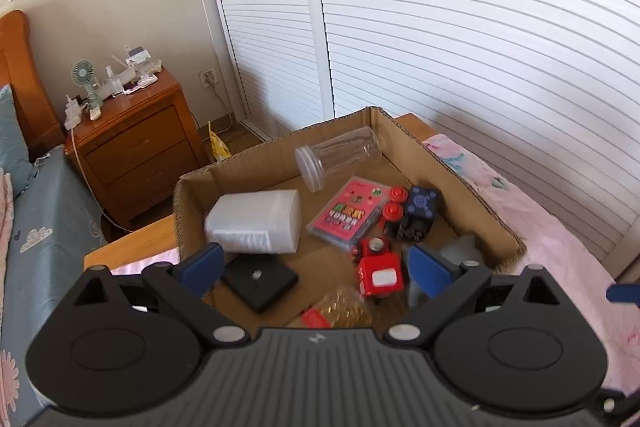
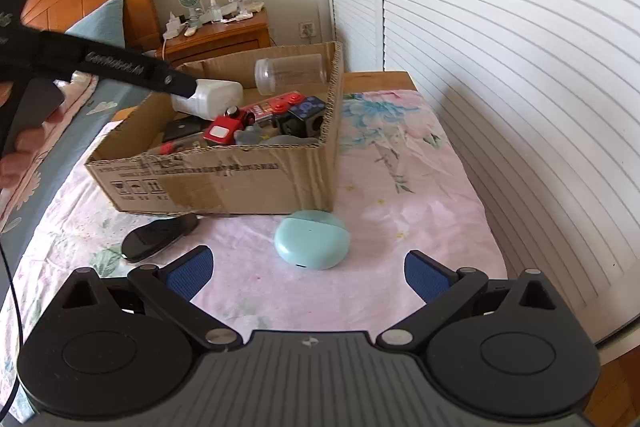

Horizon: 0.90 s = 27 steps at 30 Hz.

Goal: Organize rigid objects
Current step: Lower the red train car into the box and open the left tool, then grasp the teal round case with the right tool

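A cardboard box [image 2: 224, 183] stands on the pink floral sheet. It holds a clear jar [image 1: 340, 155], a white container [image 1: 256, 223], a pink card case [image 1: 348, 213], a red toy car [image 1: 378, 273], a black and blue cube [image 1: 418, 213] and a flat black square [image 1: 260, 281]. My left gripper [image 1: 316, 267] is open and empty above the box; it also shows in the right wrist view [image 2: 188, 87]. My right gripper [image 2: 308, 271] is open and empty just short of a mint earbud case [image 2: 312, 243]. A black mouse [image 2: 158, 237] lies to its left.
White louvred doors [image 2: 500, 47] run along the right. A wooden nightstand [image 1: 136, 143] with a small fan and clutter stands behind the box. A bed with a blue sheet [image 1: 40, 227] and a wooden headboard lies to the left.
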### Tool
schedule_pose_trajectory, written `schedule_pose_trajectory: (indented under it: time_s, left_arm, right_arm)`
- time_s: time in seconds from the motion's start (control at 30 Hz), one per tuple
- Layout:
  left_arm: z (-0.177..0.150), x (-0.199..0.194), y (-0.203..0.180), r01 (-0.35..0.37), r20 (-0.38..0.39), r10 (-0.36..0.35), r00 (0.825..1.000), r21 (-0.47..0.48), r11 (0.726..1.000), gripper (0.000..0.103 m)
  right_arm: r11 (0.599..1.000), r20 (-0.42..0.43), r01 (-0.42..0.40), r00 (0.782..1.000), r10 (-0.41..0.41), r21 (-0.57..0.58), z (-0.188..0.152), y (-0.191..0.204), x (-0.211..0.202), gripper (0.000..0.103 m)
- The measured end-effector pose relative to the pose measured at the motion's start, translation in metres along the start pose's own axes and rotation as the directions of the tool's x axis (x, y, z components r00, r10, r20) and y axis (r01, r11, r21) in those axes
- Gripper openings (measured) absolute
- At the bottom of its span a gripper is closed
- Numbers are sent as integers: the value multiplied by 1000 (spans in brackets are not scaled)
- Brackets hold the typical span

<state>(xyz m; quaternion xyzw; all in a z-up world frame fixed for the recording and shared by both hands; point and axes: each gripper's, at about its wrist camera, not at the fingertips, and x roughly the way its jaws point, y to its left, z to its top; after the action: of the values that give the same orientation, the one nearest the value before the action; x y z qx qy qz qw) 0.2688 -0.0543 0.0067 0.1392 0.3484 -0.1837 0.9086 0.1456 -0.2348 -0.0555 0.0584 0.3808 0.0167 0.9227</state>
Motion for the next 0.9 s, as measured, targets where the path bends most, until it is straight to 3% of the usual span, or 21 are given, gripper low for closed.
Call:
schedule_pose_trajectory:
  time_s: [0.37, 0.6, 0.77, 0.9]
  left_arm:
    - [-72, -45, -2, -14, 0, 14, 1000, -81, 997, 101]
    - [-113, -31, -8, -49, -48, 42, 998, -153, 987, 101]
    - [-126, -15, -4, -53, -55, 41, 998, -243, 969, 101]
    - [-133, 1, -10, -91, -91, 72, 993, -224, 970, 101]
  right_arm:
    - [1000, 25, 0, 1000, 1, -26, -9, 10, -16, 103]
    - [1000, 13, -23, 1000, 23, -6, -22, 7, -9, 103]
    - [999, -12, -39, 999, 39, 22, -28, 4, -2, 103]
    - [999, -8, -36, 999, 36, 28, -28, 2, -2, 103]
